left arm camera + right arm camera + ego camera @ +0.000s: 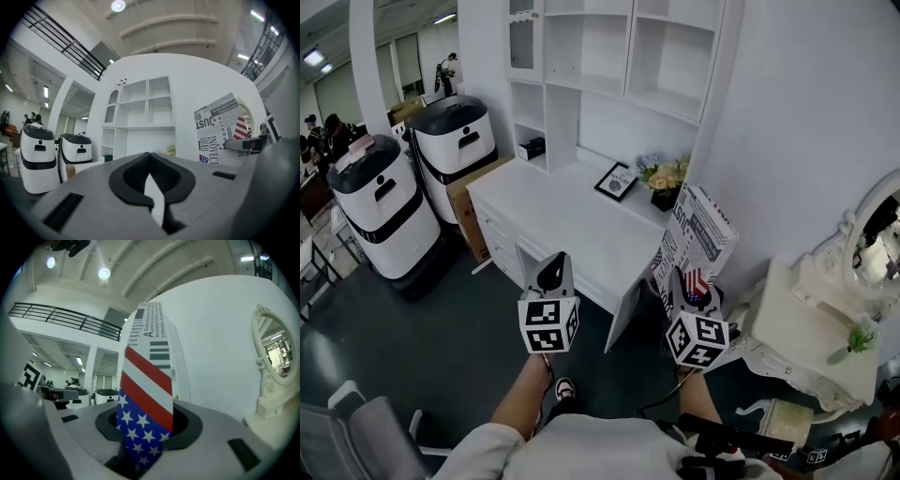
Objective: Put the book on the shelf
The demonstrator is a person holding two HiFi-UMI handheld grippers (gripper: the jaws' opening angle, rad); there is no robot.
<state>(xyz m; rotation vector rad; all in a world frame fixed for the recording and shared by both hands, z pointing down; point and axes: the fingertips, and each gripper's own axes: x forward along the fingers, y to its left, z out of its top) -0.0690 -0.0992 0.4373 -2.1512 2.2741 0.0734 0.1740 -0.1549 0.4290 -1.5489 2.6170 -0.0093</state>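
Observation:
The book [696, 239], covered in newspaper print with a stars-and-stripes corner, stands upright in my right gripper [687, 289], whose jaws are shut on its lower edge. Seen from the right gripper view, its spine [144, 394] rises straight up between the jaws. It also shows at the right of the left gripper view as the printed book [220, 129]. My left gripper [553, 274] is shut with nothing in it, its pads [140, 185] meeting at the tips. The white shelf unit [619, 52] with open compartments stands above the white desk [558, 220], ahead of both grippers.
On the desk sit a framed picture [616, 182] and a flower pot [664, 178]. Two white-and-black machines [375, 202] stand on the floor at the left. A white dressing table with an oval mirror [872, 244] is at the right. A grey chair [356, 436] is at the bottom left.

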